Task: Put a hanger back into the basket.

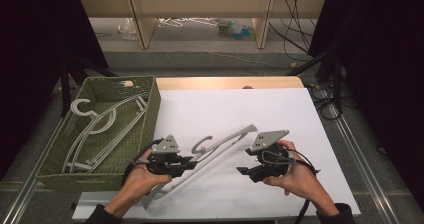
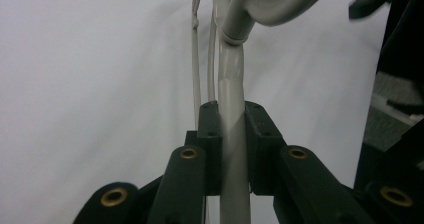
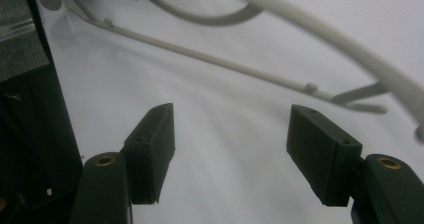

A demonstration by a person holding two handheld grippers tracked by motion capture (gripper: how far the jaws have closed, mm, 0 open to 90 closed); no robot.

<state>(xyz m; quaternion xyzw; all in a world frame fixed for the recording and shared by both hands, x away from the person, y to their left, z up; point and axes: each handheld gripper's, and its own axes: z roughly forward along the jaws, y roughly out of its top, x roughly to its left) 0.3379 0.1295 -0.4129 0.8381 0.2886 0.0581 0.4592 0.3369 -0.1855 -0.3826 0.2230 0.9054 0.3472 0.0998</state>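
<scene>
Hanger [image 1: 220, 149] of smooth pale grey plastic is held over the white table [image 1: 280, 114], near centre, clamped at its arm by the left gripper [image 2: 231, 134]. Right gripper [image 3: 230, 149], jaws spread and empty, is just right of it. Woven green basket [image 1: 150, 114] sits far left

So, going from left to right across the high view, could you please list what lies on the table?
Basket holding hangers → left tongs shut on a hanger → right tongs, open.
</scene>
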